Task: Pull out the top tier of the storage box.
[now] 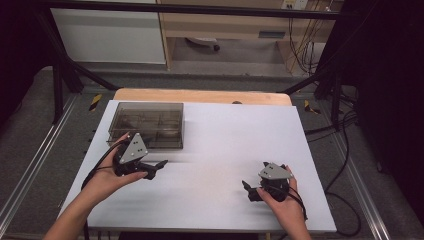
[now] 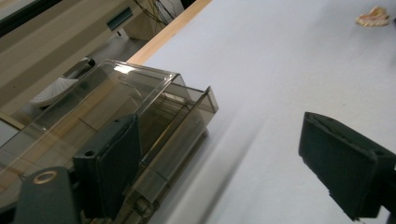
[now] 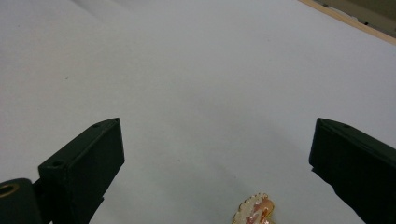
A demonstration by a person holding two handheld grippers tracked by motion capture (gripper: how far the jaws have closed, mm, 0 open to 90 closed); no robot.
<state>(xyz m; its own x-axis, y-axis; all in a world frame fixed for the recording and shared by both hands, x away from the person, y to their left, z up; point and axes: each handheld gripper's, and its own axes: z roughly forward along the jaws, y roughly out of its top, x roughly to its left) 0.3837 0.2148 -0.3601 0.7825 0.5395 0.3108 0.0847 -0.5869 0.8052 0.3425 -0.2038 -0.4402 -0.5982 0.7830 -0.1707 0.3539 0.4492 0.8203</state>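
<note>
The smoky clear compartment box sits at the far left corner of the white surface, lid closed. Just in front, the left gripper hovers with jaws apart, empty. Near the front right edge, the right gripper (also spread wide) frames a small orange-pink shell.
</note>
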